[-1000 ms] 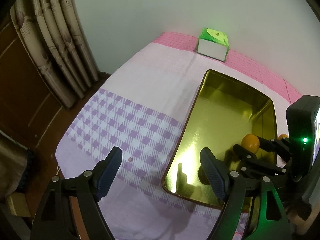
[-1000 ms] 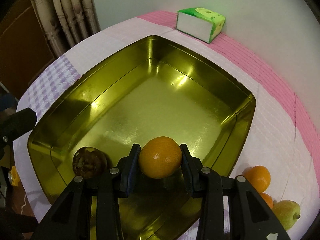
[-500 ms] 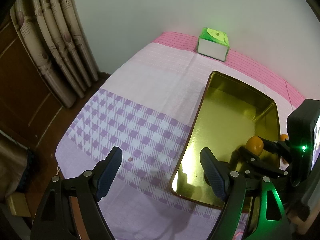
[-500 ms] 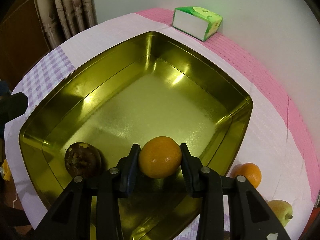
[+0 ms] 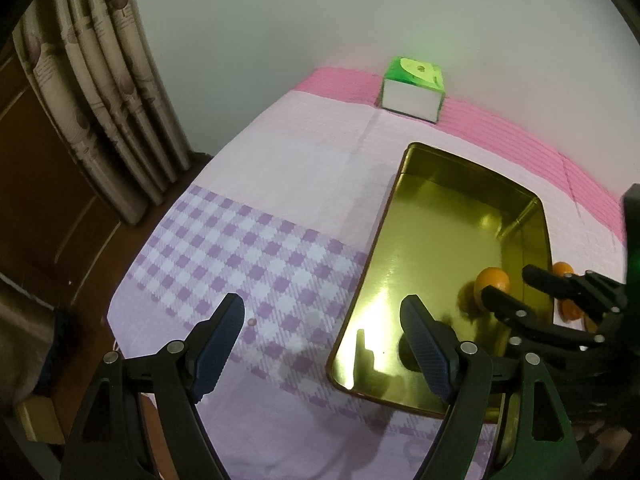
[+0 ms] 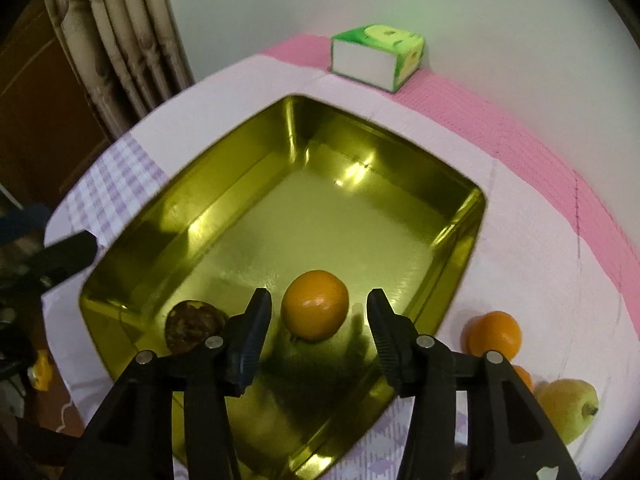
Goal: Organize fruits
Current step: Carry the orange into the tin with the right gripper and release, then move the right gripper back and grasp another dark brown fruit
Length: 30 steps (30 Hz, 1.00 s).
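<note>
The right gripper has just been opening; its jaws flank the orange without contact, on the gold tray floor. The orange is firm, round and roll-prone: grip across its widest part. The left gripper hangs open, empty.

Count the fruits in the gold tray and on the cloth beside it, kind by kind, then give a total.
Oranges: 3
Brown wrinkled fruit: 1
Yellow-green pear-like fruit: 1
Total: 5
</note>
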Motion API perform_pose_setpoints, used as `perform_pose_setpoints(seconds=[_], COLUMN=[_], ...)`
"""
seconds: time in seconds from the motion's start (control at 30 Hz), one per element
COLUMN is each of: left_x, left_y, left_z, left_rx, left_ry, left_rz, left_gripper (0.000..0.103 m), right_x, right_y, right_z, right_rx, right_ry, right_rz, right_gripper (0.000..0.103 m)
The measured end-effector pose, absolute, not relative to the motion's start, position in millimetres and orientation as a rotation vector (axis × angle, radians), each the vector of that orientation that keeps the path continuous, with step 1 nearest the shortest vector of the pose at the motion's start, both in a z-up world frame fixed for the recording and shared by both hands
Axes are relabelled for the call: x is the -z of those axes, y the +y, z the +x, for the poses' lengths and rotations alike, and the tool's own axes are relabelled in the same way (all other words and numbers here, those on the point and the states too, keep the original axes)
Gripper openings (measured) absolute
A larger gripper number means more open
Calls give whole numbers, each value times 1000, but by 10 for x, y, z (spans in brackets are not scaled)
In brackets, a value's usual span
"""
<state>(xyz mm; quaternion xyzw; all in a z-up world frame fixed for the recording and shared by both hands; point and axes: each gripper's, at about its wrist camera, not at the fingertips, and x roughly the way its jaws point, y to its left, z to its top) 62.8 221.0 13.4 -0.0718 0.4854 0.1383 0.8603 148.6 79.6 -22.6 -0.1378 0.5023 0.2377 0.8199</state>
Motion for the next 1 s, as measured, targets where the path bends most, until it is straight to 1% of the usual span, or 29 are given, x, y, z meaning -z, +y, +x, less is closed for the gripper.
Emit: perform_pose_setpoints(seconds=[0.1,0.27,0.57,0.77,1.0], left_x=[-136,-134,-129,-140,-161], left_y=[2173,2112,2043,2018,1911], left_z=[627,624,619,611,589], left_rx=[-276,-250,-227,-219,-189], left_ry=[1018,1020,1028,1030,1023], left_rz=[-138,-120,-108,-103,-73], left_gripper=[80,80,81,81,82], right_x=[97,-57,-315,-377,-328], right_y=[686,453,-194,-690,-1351], right_z=[1421,1254,906,679,455], right_rx=[-499,-487,-416,-317,-192], right_ry=[1046,1030,985,962,989], right_rz=[-253,-203,-138,-139,-62], right_gripper=[52,54,55,57,57])
